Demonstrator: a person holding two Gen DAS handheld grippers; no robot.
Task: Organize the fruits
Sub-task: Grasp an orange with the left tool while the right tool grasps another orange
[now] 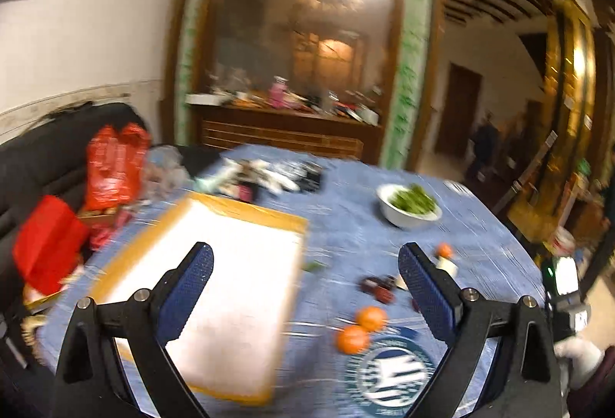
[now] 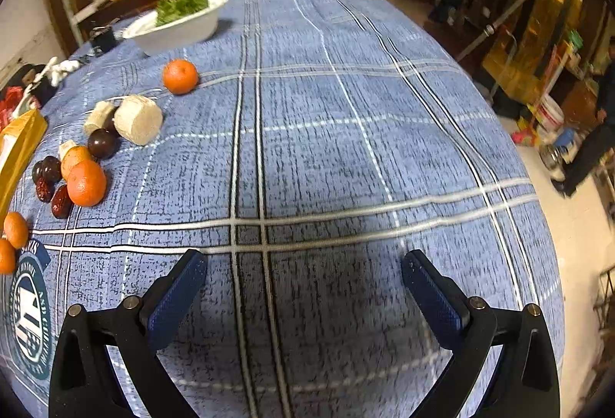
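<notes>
At 10 o'clock of right gripper (image 2: 303,275): oranges (image 2: 86,183), dark dates (image 2: 61,200), pale cut pieces (image 2: 138,119), clustered and touching; lone orange (image 2: 180,76) beyond; white bowl of greens (image 2: 180,27) at 11 o'clock. Jaws spread, holding nothing, over bare blue tablecloth (image 2: 326,149); table edge at 3 o'clock. Left gripper (image 1: 305,275): jaws spread, holding nothing, above white tray (image 1: 238,283); two oranges (image 1: 361,327) just right of tray.

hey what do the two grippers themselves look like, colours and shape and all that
Both match: the left gripper and right gripper have black angular linkage arms with silver pivot bolts, each ending in flat, dark blue textured finger pads. No cables show.
</notes>
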